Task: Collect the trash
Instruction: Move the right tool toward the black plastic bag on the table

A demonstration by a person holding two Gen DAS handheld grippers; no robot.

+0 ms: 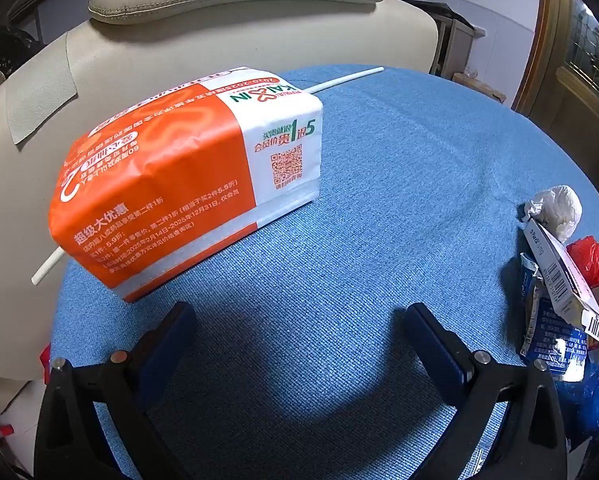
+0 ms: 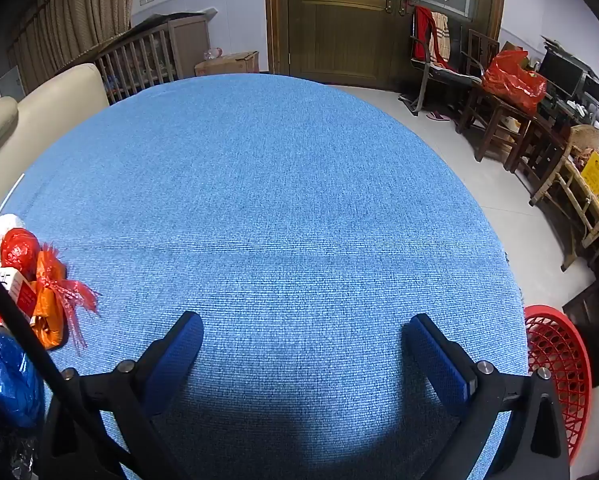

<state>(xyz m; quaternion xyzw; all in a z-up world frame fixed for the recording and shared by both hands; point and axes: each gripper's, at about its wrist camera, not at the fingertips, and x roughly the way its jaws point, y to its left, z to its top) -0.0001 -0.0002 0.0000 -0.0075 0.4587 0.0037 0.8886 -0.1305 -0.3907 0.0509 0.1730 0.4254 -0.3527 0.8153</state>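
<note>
An orange and white paper bag (image 1: 187, 176) lies on its side on the blue table (image 1: 359, 200), on top of a long white stick (image 1: 345, 79). My left gripper (image 1: 299, 332) is open and empty, just short of the bag. A trash pile lies at the right edge: crumpled white paper (image 1: 557, 210), a white carton (image 1: 563, 280), a red plastic bag (image 1: 589, 260), a blue wrapper (image 1: 555, 340). My right gripper (image 2: 305, 344) is open and empty over bare cloth. The same pile shows at its left: red bag (image 2: 19, 250), orange wrapper (image 2: 51, 304), blue plastic bag (image 2: 7, 380).
A beige sofa (image 1: 219, 32) stands behind the table. A red mesh basket (image 2: 559, 368) sits on the floor beside the table's right edge. Wooden chairs (image 2: 499, 120), a crib (image 2: 147, 60) and a wooden door (image 2: 339, 20) stand farther off.
</note>
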